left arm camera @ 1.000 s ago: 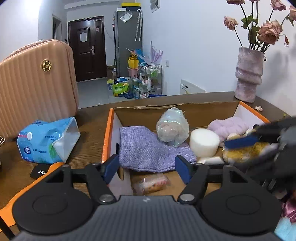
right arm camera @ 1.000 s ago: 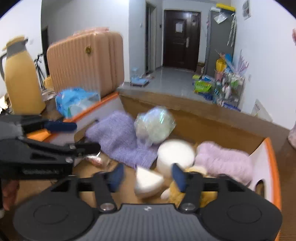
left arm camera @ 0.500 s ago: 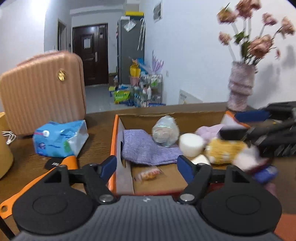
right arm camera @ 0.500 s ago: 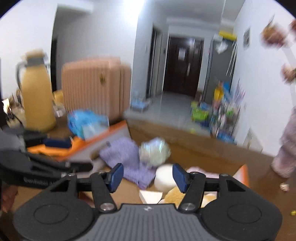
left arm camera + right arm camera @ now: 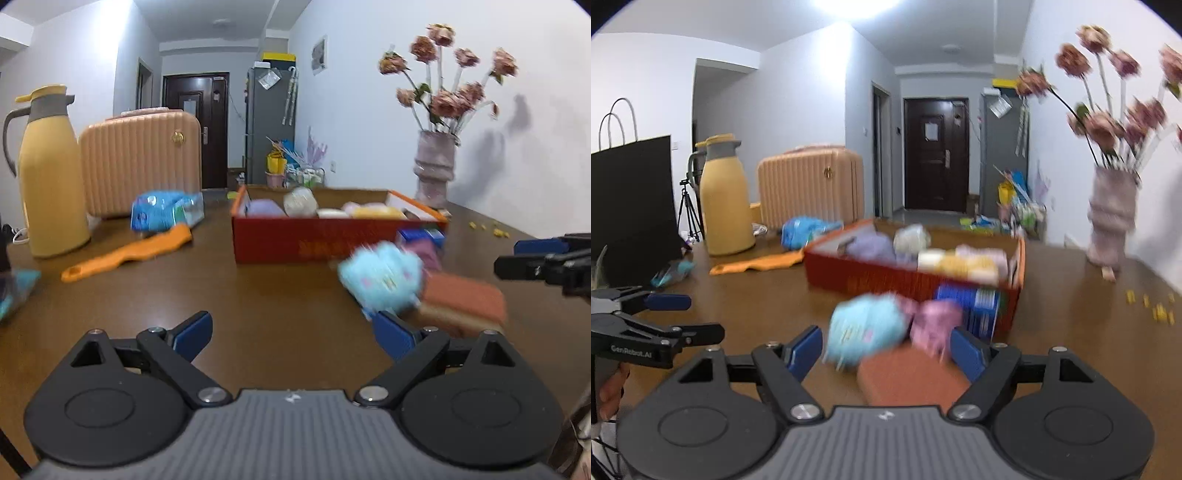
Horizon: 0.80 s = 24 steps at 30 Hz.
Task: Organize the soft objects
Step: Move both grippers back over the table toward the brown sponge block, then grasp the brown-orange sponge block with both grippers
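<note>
A red cardboard box sits mid-table and holds a purple cloth, a bagged ball, a white sponge and a yellow plush. In front of it lie a light-blue plush, a pink plush and a brown sponge. My left gripper is opening over bare table, left of the blue plush, with nothing between its fingers. My right gripper is opening too; the plushes and sponge lie between and just ahead of its pads, not pressed.
A yellow jug, a peach suitcase, a blue tissue pack and an orange brush stand at the left. A vase of flowers is at the back right. A blue can leans at the box. A black bag is far left.
Both grippers have drawn back from above the box to the table in front of it, and both pairs of jaws have widened. The blue plush and brown sponge have come into view.
</note>
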Tool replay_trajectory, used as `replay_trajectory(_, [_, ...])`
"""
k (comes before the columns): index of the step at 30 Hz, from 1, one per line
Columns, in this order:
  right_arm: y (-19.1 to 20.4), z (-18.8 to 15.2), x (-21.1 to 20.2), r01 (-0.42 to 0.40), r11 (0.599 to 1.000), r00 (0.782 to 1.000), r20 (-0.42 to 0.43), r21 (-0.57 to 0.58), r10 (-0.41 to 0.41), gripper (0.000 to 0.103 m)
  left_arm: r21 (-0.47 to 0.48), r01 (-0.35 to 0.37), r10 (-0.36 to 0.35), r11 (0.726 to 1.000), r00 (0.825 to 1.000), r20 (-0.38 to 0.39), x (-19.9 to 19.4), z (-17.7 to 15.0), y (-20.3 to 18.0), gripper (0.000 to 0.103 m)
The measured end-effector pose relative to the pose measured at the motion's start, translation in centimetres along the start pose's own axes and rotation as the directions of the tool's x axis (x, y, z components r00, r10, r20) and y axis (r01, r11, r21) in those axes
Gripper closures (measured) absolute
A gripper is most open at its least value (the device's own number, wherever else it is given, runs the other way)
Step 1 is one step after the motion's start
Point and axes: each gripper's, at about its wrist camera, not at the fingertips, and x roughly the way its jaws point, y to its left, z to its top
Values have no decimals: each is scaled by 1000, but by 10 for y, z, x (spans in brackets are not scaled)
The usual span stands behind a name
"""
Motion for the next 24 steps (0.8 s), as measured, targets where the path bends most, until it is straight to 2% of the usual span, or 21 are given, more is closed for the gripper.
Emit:
replay_trajectory(2, [14, -23, -20, 23, 1000, 1000, 18, 2, -23, 25, 23, 19, -19, 1000, 1000, 3, -20, -15, -7, 5])
replay_trajectory(5, [29, -44, -41, 24, 1000, 999, 38, -13, -23, 22, 42, 43, -43, 998, 999, 3, -37, -20, -13, 5])
replay_trajectory(7, [33, -47, -46, 2, 999, 1000, 14, -36, -1, 22, 41, 39, -40, 998, 999, 15, -43, -16, -16, 5])
replay_trajectory(9, [35, -44, -52, 21, 998, 1000, 25, -57, -19, 22, 34, 41, -42, 999, 999, 26, -43, -10, -18, 5])
replay_trajectory(12, [25, -40, -57, 17, 1000, 998, 55, -11, -16, 22, 26, 57, -58, 998, 998, 27, -37, -8, -23, 5])
replay_trajectory(18, [-2, -53, -35, 53, 996, 999, 7, 72, -53, 22, -5, 115, -115, 993, 993, -25, -11, -12, -28, 5])
replay_trajectory(24, [-31, -29, 22, 30, 998, 999, -32, 46, -29, 22, -30, 180, -182, 983, 982, -50, 28, 6, -38, 5])
